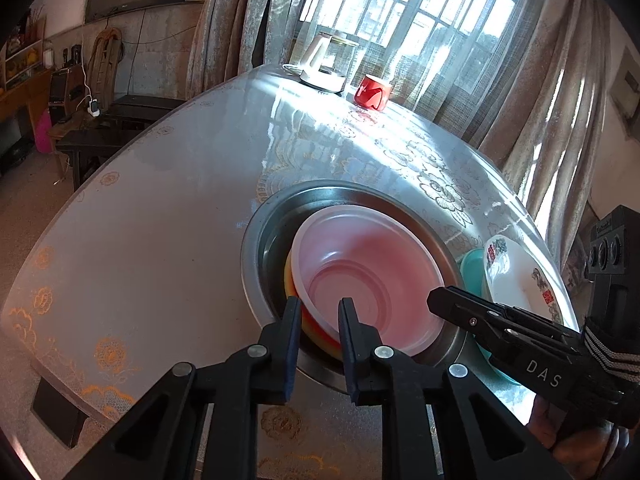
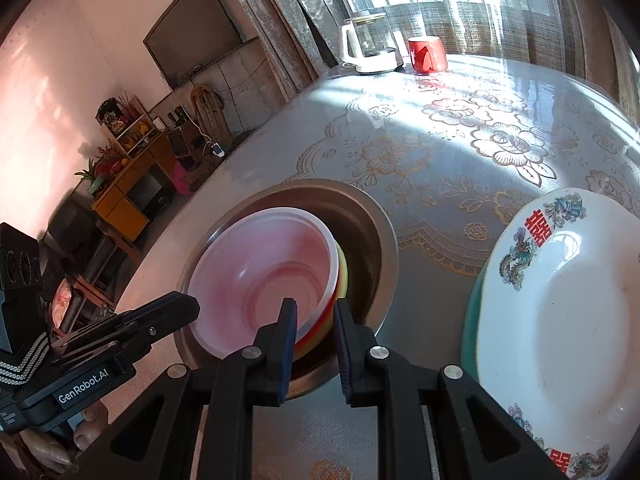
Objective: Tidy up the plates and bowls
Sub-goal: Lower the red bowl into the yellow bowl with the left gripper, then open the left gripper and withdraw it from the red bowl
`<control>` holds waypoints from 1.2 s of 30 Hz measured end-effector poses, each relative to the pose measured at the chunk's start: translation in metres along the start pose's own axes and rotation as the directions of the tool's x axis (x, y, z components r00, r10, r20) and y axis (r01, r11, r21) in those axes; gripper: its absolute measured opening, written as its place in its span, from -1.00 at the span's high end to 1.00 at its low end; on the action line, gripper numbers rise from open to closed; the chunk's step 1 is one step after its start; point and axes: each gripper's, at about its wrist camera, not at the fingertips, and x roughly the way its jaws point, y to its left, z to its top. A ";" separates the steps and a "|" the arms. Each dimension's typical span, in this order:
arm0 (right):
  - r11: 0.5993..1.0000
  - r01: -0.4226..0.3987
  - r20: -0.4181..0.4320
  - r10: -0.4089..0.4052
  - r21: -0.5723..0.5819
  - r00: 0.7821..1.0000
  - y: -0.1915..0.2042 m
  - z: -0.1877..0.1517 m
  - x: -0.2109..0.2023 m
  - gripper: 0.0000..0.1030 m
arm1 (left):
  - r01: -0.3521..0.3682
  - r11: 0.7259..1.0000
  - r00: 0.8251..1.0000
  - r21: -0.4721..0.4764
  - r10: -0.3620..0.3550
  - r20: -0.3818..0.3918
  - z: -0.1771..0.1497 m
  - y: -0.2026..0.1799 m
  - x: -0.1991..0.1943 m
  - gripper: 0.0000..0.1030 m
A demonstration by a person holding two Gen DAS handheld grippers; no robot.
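Both grippers, left (image 1: pixel 319 312) and right (image 2: pixel 315 314), pinch the near rims of the stacked bowls (image 1: pixel 366 276), which sit mouth-up, slightly tilted, in the steel basin (image 1: pixel 262 240).

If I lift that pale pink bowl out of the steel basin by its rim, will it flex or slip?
The pink bowl looks thin and see-through, so it is probably light plastic whose rim may flex. It sits nested in yellow and red bowls, which could stick and rise too. Its glossy wall may slide between the pads.
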 end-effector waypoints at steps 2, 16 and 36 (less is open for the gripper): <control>1.000 0.015 -0.001 -0.015 -0.012 1.000 0.000 0.001 0.002 0.67 | -0.008 1.000 1.000 0.005 0.008 0.001 0.001 -0.001 0.002 0.64; 0.997 0.063 0.013 -0.062 -0.037 0.998 -0.003 0.011 0.013 0.74 | -0.065 0.997 0.998 0.029 0.064 0.019 0.008 -0.003 0.016 0.64; 0.993 0.103 0.032 -0.102 -0.053 0.994 -0.002 0.027 0.025 0.80 | -0.121 0.992 0.992 0.042 0.120 0.032 0.016 -0.006 0.031 0.59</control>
